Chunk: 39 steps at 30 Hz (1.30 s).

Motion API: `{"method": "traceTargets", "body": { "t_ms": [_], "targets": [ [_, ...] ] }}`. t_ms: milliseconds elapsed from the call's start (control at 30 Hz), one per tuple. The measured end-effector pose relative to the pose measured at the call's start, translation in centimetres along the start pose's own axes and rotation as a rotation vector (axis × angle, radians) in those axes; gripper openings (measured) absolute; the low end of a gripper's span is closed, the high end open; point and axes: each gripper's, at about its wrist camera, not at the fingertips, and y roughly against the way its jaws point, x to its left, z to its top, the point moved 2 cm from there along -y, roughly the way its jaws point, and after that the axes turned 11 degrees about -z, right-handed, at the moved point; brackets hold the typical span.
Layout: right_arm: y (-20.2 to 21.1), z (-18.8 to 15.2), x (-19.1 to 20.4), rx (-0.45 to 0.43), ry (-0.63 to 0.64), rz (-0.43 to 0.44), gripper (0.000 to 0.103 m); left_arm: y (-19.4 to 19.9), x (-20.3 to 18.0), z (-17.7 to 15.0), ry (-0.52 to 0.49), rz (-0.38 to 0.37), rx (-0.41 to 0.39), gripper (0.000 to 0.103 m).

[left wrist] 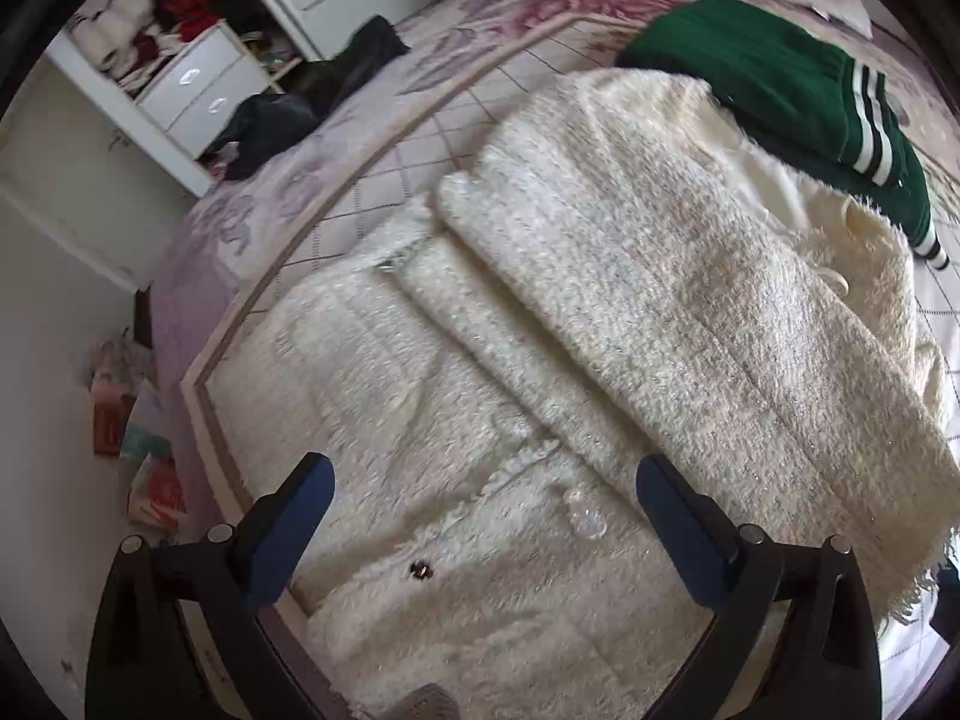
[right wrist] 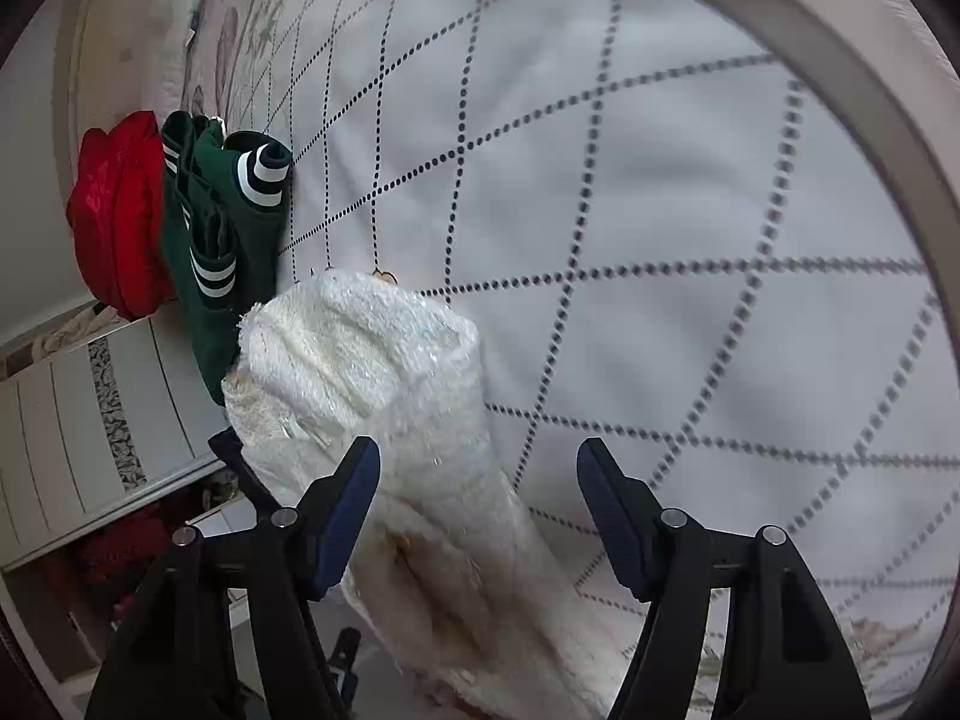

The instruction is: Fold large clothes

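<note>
So we're mid-fold on a big fluffy cream coat point(left wrist: 540, 360), which is spread across the quilted bed point(left wrist: 384, 180) with one side panel or sleeve already laid diagonally over its front. Looks to me like the first fold is in and the next one hasn't started. The left gripper point(left wrist: 483, 516) hangs over the button placket near the hem, jaws wide and nothing between them. The right gripper point(right wrist: 477, 510) has its jaws wide too; a bunched fuzzy part of the coat runs up past its left finger, but I don't see the pads pressing on it, so I'd call that let go rather than held. A folded green striped sweater point(left wrist: 798, 84) sits just beside the coat's far end, maybe touching it, with a red garment point(right wrist: 117, 210) further back. My guess for the next move: grab the other side edge and bring it across, keeping that thick pile from sliding or dragging the green one along.
</note>
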Motion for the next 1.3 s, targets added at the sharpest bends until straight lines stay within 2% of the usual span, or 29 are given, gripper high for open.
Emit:
{"method": "traceTargets", "body": {
  "t_ms": [33, 67, 100, 133, 200, 300, 333, 400, 500, 567, 600, 667, 800, 900, 933, 1033, 1100, 1133, 1200, 1233, 1300],
  "targets": [
    [-1.8, -0.2, 0.5, 0.046, 0.010, 0.014, 0.071, 0.3, 0.0, -0.3, 0.009, 0.015, -0.014, 0.103],
    [-3.4, -0.1, 1.8, 0.081, 0.021, 0.057, 0.062, 0.5, -0.1, -0.6, 0.015, 0.023, -0.017, 0.103],
    [-3.9, -0.2, 3.0, 0.085, 0.053, 0.062, 0.042, 0.4, -0.1, -0.9, 0.019, 0.026, -0.013, 0.103],
    [-3.8, -0.7, 4.0, 0.058, 0.121, -0.008, 0.013, 0.2, -0.1, -1.3, 0.020, 0.026, -0.004, 0.103],
    [-2.1, -1.2, 6.7, -0.097, 0.217, -0.115, 0.012, -0.4, -0.2, -1.8, 0.016, 0.021, 0.025, 0.103],
    [-1.0, -1.2, 8.3, -0.222, 0.292, -0.230, 0.011, -1.0, 0.7, -2.3, 0.038, 0.007, 0.058, 0.103],
    [-1.0, -1.2, 8.4, -0.227, 0.310, -0.254, 0.011, -1.1, 1.2, -2.4, 0.046, 0.004, 0.066, 0.103],
    [-0.9, -1.7, 8.2, -0.166, 0.331, -0.304, 0.013, -1.2, 2.6, -2.4, 0.073, -0.009, 0.085, 0.103],
    [2.2, -3.5, 8.0, -0.166, 0.327, -0.358, 0.025, -0.5, 5.4, -2.9, 0.117, -0.024, 0.126, 0.103],
    [6.1, -7.3, 5.3, -0.205, 0.351, -0.378, 0.043, 0.4, 8.0, -3.4, 0.139, -0.010, 0.144, 0.103],
    [7.2, -9.3, 5.4, -0.221, 0.372, -0.383, 0.048, 0.9, 9.4, -3.7, 0.146, 0.001, 0.154, 0.103],
    [7.3, -13.8, 5.4, -0.222, 0.399, -0.389, 0.062, 1.5, 11.9, -4.3, 0.152, 0.032, 0.170, 0.103],
    [2.4, -21.4, 6.2, -0.071, 0.445, -0.358, 0.062, 0.6, 16.2, -4.7, 0.107, 0.099, 0.187, 0.103],
    [-3.8, -24.2, 6.6, 0.035, 0.445, -0.383, 0.062, -2.4, 18.4, -4.5, 0.045, 0.130, 0.217, 0.103],
    [-5.2, -24.6, 6.9, 0.040, 0.447, -0.382, 0.062, -3.6, 18.9, -4.2, 0.026, 0.128, 0.227, 0.103],
    [-9.4, -25.2, 8.7, -0.042, 0.490, -0.492, 0.062, -6.5, 19.6, -2.7, -0.063, 0.121, 0.244, 0.103],
    [-12.5, -25.2, 9.7, -0.065, 0.514, -0.553, 0.062, -7.8, 19.7, -1.4, -0.122, 0.109, 0.234, 0.103],
    [-13.9, -25.3, 10.1, -0.077, 0.533, -0.601, 0.058, -8.4, 19.5, -0.5, -0.155, 0.090, 0.223, 0.103],
    [-14.7, -26.0, 11.2, -0.179, 0.572, -0.654, 0.043, -9.1, 19.1, 1.0, -0.216, 0.070, 0.207, 0.103],
    [-14.3, -26.5, 12.1, -0.254, 0.595, -0.706, 0.004, -9.3, 18.8, 1.8, -0.241, 0.050, 0.194, 0.103],
    [-13.0, -26.3, 12.4, -0.298, 0.510, -0.672, 0.004, -9.6, 18.4, 3.0, -0.280, 0.023, 0.172, 0.103]
  ]
}}
